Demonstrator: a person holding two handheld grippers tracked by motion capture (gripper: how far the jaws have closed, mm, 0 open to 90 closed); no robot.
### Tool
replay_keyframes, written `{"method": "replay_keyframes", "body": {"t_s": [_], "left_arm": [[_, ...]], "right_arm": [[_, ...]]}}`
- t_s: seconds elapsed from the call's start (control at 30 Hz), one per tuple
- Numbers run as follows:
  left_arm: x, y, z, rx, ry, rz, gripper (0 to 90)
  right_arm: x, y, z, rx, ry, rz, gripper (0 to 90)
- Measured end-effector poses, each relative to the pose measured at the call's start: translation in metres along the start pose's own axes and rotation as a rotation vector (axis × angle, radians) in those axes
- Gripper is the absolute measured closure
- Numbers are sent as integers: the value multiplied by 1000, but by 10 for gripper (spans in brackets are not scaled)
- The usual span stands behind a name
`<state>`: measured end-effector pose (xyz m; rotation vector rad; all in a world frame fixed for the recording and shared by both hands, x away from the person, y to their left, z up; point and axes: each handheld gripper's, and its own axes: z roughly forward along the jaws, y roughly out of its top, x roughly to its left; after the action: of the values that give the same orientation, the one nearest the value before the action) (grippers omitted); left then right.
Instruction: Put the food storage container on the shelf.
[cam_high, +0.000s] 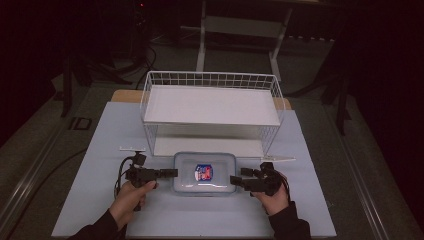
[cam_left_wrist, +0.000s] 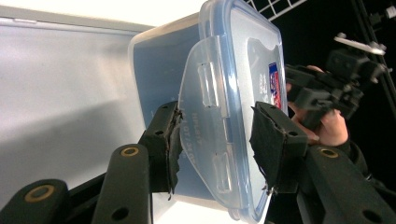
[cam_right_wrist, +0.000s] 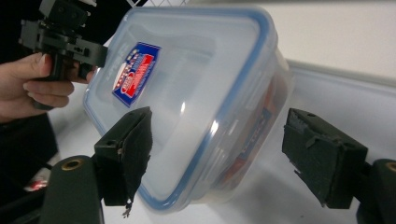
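A clear plastic container (cam_high: 205, 172) with a blue-rimmed lid and a red and blue label lies on the pale mat in front of the rack. My left gripper (cam_high: 172, 173) is at its left end. In the left gripper view the container (cam_left_wrist: 233, 70) has its side latch flap between my pads, and the left gripper (cam_left_wrist: 217, 149) is shut on that end. My right gripper (cam_high: 234, 180) is at the right end. In the right gripper view its jaws (cam_right_wrist: 219, 154) straddle the container (cam_right_wrist: 187, 93); one pad is at the lid and the other stands clear of the wall.
A white two-tier wire rack (cam_high: 210, 80) stands just behind the container, with flat shelves. The pale mat (cam_high: 200, 220) covers the table. Thin white strips (cam_high: 132, 148) lie at the rack's front corners. Dark floor and stand legs surround the table.
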<state>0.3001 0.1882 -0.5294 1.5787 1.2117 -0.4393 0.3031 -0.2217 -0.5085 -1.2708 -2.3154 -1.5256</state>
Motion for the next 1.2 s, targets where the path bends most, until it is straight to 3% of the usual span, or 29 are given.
{"method": "replay_keyframes", "body": {"t_s": [0.07, 0.23, 0.43, 0.57, 0.8, 0.9, 1.2], "left_arm": [[-2, -2, -1, 4, -2, 17, 543], [-9, -7, -3, 1, 9, 79, 549], [-13, -10, -4, -1, 22, 108, 551], [-17, -14, -6, -6, 37, 139, 553], [-27, -20, -7, -16, 74, 172, 554], [-33, -23, -5, -26, 98, 200, 553], [-46, -19, -2, -68, 117, 268, 552]], "right_arm": [[-3, 0, 2, 10, 22, 28, 276], [-4, 2, 2, 21, 72, 55, 462], [-4, 2, 0, 25, 91, 58, 491], [-7, -1, -4, 14, 126, 101, 529], [-2, -2, -8, 20, 127, 89, 544], [0, -2, -10, 10, 107, 75, 542], [4, 5, -21, -23, 76, 37, 536]]}}
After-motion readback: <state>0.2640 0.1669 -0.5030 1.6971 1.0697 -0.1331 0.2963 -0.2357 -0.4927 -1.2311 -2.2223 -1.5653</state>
